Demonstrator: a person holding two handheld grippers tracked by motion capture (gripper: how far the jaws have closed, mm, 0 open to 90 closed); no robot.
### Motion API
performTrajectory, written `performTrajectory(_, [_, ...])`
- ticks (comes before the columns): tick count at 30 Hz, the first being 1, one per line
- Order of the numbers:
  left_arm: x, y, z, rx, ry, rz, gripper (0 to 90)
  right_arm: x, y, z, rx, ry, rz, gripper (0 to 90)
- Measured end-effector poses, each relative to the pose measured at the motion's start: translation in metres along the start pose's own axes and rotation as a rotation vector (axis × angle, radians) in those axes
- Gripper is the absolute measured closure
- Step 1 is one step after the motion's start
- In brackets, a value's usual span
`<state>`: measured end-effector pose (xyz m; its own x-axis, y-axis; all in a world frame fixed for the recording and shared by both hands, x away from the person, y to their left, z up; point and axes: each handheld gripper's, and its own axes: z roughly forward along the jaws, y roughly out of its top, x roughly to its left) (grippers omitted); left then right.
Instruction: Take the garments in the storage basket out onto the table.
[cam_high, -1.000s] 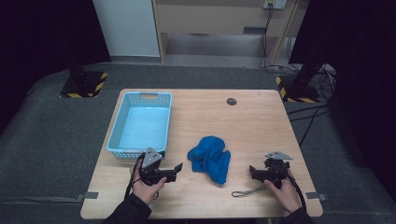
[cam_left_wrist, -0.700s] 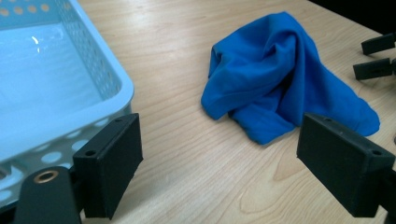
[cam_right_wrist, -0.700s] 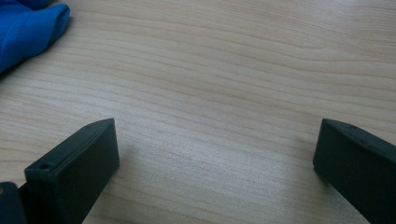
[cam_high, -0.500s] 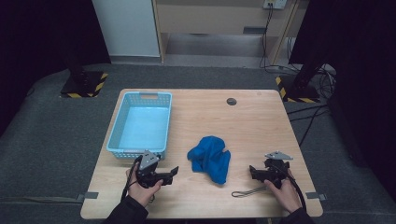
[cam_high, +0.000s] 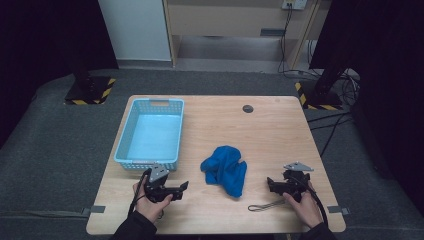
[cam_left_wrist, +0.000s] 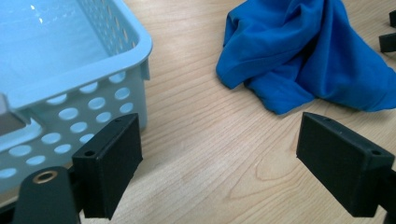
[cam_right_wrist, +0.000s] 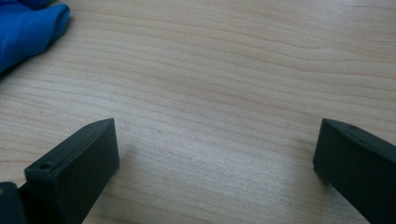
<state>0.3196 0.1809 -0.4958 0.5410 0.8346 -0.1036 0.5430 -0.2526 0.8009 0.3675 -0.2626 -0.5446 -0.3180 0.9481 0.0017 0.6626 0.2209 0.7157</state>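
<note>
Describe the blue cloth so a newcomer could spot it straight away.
Start at the wooden table and find the light blue basket on its left half. Just right of the basket's near corner lies the blue cloth, a crumpled, deep blue heap, the one soft thing there.

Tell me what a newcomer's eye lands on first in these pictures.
The crumpled blue cloth stands out most, lying on the wooden table near its front middle. To its left, a light blue basket sits empty at the table's left side. The left gripper and the right gripper flank the cloth near the front edge, both with jaws wide open and holding nothing.
</note>
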Motion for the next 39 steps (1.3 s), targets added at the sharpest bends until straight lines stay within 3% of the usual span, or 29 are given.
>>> performTrajectory(21, [0.008, -0.01, -0.009, 0.05, 0.02, -0.025, 12.1, 0.0, 0.0, 0.0, 0.0, 0.0, 0.0, 0.4])
performTrajectory(26, [0.015, -0.014, -0.012, 0.076, 0.041, -0.052, 12.2, 0.0, 0.0, 0.0, 0.0, 0.0, 0.0, 0.4])
performTrajectory(39, [0.023, -0.019, -0.016, 0.088, 0.056, -0.087, 12.2, 0.0, 0.0, 0.0, 0.0, 0.0, 0.0, 0.4])
